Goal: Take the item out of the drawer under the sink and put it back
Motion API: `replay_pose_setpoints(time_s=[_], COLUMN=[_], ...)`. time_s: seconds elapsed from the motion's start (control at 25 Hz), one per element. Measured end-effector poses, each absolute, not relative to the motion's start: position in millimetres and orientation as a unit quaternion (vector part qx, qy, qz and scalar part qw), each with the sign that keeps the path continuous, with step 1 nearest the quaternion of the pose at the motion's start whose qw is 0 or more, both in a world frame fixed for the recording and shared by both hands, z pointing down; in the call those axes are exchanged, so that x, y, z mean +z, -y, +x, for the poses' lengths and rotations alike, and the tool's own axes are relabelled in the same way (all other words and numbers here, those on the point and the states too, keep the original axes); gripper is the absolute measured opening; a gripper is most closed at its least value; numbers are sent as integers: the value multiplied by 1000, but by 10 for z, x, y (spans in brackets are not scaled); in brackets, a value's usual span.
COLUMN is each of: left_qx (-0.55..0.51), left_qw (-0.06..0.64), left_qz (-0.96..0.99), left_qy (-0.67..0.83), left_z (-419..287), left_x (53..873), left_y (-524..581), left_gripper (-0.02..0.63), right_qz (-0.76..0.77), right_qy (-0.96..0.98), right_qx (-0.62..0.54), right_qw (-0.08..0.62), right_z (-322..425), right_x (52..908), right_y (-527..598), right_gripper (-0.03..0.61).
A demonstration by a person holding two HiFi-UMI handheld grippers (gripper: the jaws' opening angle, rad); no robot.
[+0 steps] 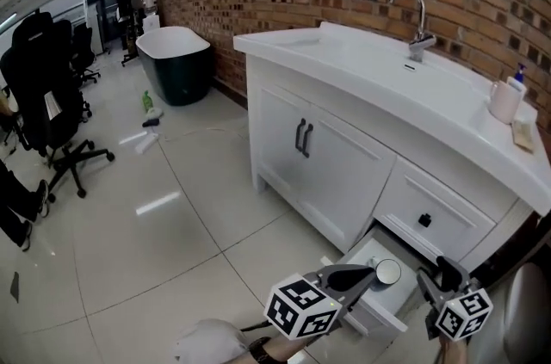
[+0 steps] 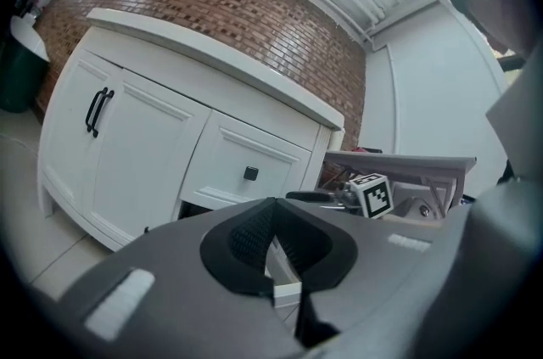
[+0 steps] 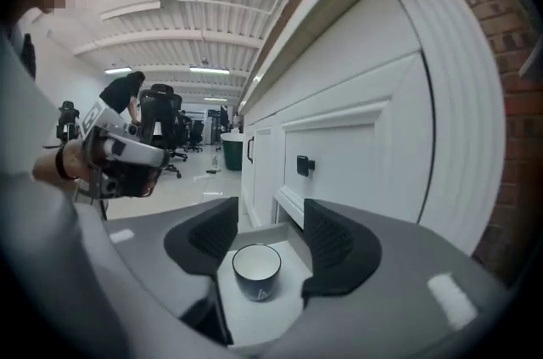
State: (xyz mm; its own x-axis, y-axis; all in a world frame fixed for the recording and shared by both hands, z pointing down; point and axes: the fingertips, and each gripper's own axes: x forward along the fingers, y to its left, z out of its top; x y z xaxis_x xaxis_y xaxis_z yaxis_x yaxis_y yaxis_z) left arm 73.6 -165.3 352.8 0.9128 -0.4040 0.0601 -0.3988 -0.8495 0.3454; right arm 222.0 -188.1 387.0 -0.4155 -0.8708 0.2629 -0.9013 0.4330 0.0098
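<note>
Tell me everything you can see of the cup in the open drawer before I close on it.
The cup is small and round, dark outside with a small pale mark low on its side. It is white inside and glossy, like glazed ceramic. No handle shows, and it looks empty. It stands upright on the white floor of the open bottom drawer, clear of the walls. The right gripper has its jaws apart on either side above the cup, not touching it.

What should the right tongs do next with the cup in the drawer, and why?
Probably ease the right tongs down around the cup, then close. The cup stands upright in the open drawer, in line with the gap, and the tongs are open and not touching it.
</note>
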Motion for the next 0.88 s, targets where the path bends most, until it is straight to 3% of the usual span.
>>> replay_pose_setpoints(time_s=[0.2, 0.56, 0.88], left_qx=[36, 42, 61], left_qw=[114, 123, 117], left_qz=[965, 967, 970], left_qy=[232, 220, 205], left_z=[728, 851, 1008], left_x=[3698, 3735, 3800], left_y=[1762, 1734, 1698], left_gripper=[17, 17, 17], right_qz=[530, 490, 468], right_qy=[844, 865, 870], right_qx=[33, 43, 17], right_qw=[83, 101, 150], right_z=[2156, 1863, 1777], right_x=[3726, 3753, 3880], right_y=[1738, 1551, 1458], right_gripper=[206, 117, 84])
